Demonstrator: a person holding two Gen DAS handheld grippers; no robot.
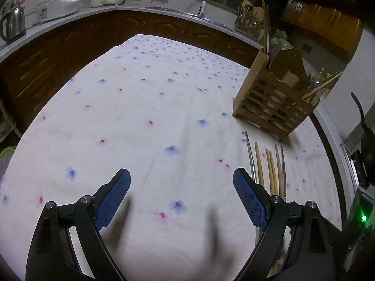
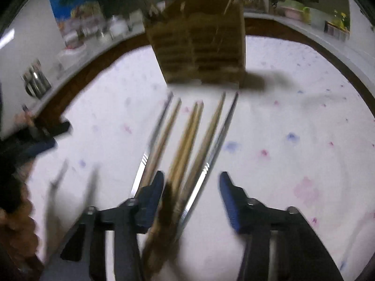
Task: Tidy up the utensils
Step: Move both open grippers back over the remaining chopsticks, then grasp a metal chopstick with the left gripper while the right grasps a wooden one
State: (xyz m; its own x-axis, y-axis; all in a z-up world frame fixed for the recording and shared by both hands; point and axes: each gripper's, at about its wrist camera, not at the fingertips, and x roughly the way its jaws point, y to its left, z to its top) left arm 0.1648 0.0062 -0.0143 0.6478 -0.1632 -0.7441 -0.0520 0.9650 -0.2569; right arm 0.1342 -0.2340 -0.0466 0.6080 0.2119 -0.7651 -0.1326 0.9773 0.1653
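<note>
Six chopsticks point(image 1: 269, 166) on flowered tablecloth point(image 1: 140, 117), kitchen counter point(image 1: 70, 16) behind, both grippers spread, empty.

Left tool point(image 1: 181, 182) hangs tilted downward, blue pads spread wide with nothing between them. Right tool point(image 2: 191, 185) is angled down too, blurred, its jaws standing partly apart; whether the pads press on anything is unclear. A hand point(image 2: 23, 118) shows at the left edge.

Six chopsticks point(image 2: 187, 135) — four wooden, two metal — flat, side by side before slatted wooden holder point(image 1: 271, 103).
</note>
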